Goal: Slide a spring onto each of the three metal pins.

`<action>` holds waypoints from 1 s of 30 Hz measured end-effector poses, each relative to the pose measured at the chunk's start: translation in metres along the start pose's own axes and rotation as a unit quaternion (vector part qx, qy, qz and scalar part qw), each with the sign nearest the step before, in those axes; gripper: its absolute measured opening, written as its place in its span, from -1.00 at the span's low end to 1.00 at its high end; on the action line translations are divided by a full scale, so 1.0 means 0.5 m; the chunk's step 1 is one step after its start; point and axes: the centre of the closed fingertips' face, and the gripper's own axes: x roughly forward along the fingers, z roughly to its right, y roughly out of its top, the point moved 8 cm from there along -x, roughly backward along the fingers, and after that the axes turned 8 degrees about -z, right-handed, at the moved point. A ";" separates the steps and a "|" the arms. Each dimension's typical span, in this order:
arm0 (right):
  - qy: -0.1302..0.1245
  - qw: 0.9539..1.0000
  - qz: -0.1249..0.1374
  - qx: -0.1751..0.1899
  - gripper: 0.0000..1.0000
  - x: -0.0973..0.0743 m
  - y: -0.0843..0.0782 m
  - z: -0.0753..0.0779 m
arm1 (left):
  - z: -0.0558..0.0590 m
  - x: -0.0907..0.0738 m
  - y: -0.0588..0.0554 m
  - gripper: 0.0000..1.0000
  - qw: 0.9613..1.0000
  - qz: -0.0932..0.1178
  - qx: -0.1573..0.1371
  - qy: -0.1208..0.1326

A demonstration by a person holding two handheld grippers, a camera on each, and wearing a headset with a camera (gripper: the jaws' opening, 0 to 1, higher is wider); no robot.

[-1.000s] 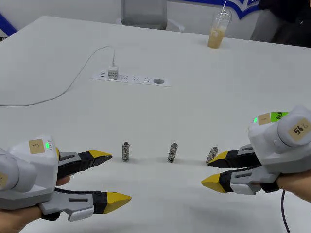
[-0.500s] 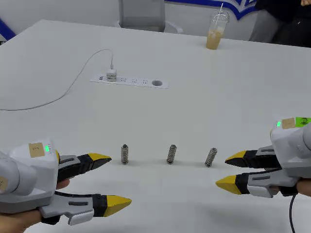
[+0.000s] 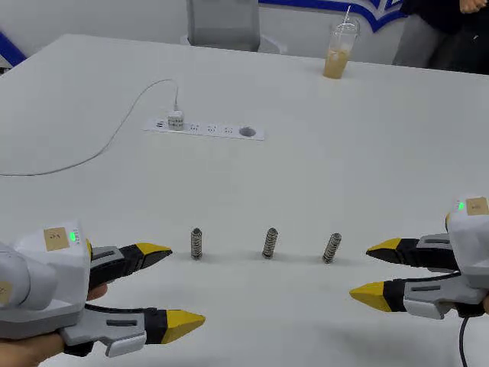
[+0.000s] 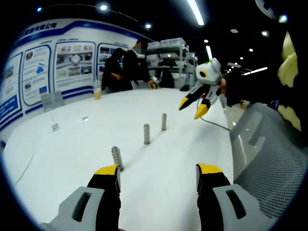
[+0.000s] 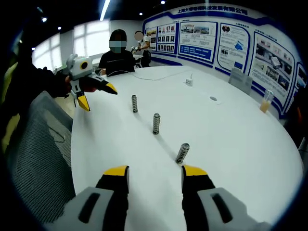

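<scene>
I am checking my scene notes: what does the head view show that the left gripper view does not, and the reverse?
The head view adds the left tool's white body with its green light and the hand holding it. The left gripper view adds people, wall posters, shelves and a mesh chair back. Both show the three upright springs, the drink cup and the open right tool.
</scene>
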 end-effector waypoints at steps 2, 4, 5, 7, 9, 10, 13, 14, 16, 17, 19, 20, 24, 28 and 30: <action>0.000 1.000 0.003 0.001 -0.09 0.001 -0.004 0.003 | -0.001 0.000 -0.002 0.30 1.000 -0.001 -0.002 0.001; -0.001 1.000 0.007 0.002 -0.07 0.001 -0.008 0.006 | -0.001 -0.001 -0.004 0.31 1.000 -0.001 -0.003 0.002; -0.002 1.000 0.009 0.005 -0.06 0.002 -0.011 0.008 | -0.002 -0.001 -0.005 0.31 1.000 -0.002 -0.004 0.003; -0.003 1.000 0.010 0.005 -0.05 0.002 -0.016 0.010 | -0.003 -0.001 -0.007 0.31 1.000 -0.002 -0.005 0.004; -0.005 1.000 0.013 0.006 -0.04 0.003 -0.022 0.010 | -0.003 -0.001 -0.008 0.32 1.000 -0.002 -0.007 0.004; -0.005 1.000 0.013 0.008 -0.03 0.003 -0.026 0.011 | -0.004 -0.001 -0.010 0.32 1.000 -0.003 -0.008 0.005; -0.009 1.000 0.018 0.009 -0.02 0.004 -0.033 0.014 | -0.005 0.000 -0.012 0.33 1.000 -0.003 -0.010 0.006; -0.009 1.000 0.020 0.011 -0.02 0.004 -0.035 0.015 | -0.005 0.000 -0.012 0.33 1.000 -0.004 -0.010 0.006; -0.009 1.000 0.025 0.014 0.00 0.003 -0.039 0.016 | -0.006 0.001 -0.013 0.34 1.000 -0.004 -0.012 0.007; -0.009 1.000 0.027 0.014 0.01 0.003 -0.039 0.015 | -0.006 0.001 -0.014 0.34 1.000 -0.004 -0.012 0.007; -0.009 0.999 0.030 0.014 0.03 0.003 -0.042 0.015 | -0.007 0.001 -0.016 0.35 1.000 -0.004 -0.014 0.007; -0.009 0.999 0.033 0.014 0.03 0.003 -0.043 0.015 | -0.008 0.001 -0.017 0.35 1.000 -0.005 -0.015 0.008; -0.009 0.999 0.038 0.015 0.06 0.004 -0.046 0.013 | -0.010 0.000 -0.020 0.35 1.000 -0.006 -0.017 0.009; -0.009 0.999 0.044 0.017 0.09 0.005 -0.047 0.011 | -0.011 -0.001 -0.022 0.36 1.000 -0.005 -0.019 0.011; -0.010 0.999 0.043 0.016 0.09 0.006 -0.050 0.011 | -0.012 -0.001 -0.023 0.36 1.000 -0.006 -0.019 0.012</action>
